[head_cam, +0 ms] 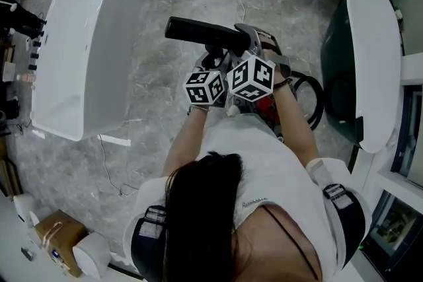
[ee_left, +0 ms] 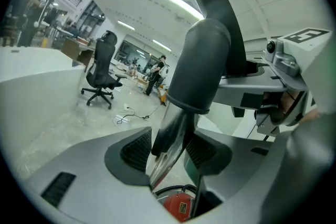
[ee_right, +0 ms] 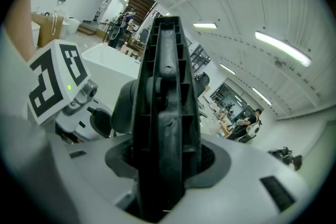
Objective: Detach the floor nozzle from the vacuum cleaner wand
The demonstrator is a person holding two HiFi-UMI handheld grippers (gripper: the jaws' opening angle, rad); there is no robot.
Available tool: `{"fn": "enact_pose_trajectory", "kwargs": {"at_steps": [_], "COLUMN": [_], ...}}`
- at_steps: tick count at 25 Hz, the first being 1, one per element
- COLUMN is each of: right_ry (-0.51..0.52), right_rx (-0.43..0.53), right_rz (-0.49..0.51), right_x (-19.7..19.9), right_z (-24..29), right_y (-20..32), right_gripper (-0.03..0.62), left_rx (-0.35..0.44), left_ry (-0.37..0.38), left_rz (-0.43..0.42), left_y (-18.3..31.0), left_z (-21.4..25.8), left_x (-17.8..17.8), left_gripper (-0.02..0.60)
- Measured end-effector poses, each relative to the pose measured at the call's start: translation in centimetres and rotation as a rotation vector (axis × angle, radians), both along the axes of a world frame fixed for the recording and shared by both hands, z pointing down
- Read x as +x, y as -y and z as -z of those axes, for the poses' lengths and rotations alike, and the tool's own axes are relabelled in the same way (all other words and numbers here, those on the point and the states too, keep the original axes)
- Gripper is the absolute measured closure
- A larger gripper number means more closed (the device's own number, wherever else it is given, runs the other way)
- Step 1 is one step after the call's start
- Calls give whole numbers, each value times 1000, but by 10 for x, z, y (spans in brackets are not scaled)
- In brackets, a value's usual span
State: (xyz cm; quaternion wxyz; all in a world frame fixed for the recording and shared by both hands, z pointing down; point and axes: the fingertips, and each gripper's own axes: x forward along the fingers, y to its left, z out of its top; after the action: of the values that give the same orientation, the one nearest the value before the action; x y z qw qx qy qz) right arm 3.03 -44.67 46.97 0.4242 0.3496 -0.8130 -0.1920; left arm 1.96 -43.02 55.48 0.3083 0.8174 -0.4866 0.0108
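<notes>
Nozzle, black and long, sat just beyond the two marker cubes in the head view, above the marbled floor between a white bench and a second one at the right. A grey sleeve sat over the top of the chrome wand, so the two were not yet apart. The left gripper was spread about the wand, its pads close on either side with no plain pinch. The right gripper was clamped on the ribbed black part of the nozzle, which stood upright between its pads. The red vacuum body lay under the hands, its black hose looping off to the right.
</notes>
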Motion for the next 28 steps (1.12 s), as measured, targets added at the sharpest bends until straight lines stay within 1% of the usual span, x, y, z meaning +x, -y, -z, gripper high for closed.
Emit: {"fn": "enact_pose_trajectory", "kwargs": {"at_steps": [2,9,14,21,28], "right_ry": [-2,0,8,18,22], "right_rx": [-2,-4,6,70,85], "right_rz": [-2,-2,0,8,7], "right_x": [-1,-4,-2,0,2], "right_z": [0,-2,-2,3,3], "right_y": [0,1,1,-1,-2], "right_gripper": [390,390,391,393,393], "left_rx": [6,15,37,53,56], "left_ry": [-5,35,53,49,53], "left_rz": [6,13,-7,-13,-26], "left_y": [2,5,6,5,4], "left_z": [1,-1,-2,0,-1], "left_x": [-1,-4,-1,2,4], "left_gripper": [396,397,408,413,413]}}
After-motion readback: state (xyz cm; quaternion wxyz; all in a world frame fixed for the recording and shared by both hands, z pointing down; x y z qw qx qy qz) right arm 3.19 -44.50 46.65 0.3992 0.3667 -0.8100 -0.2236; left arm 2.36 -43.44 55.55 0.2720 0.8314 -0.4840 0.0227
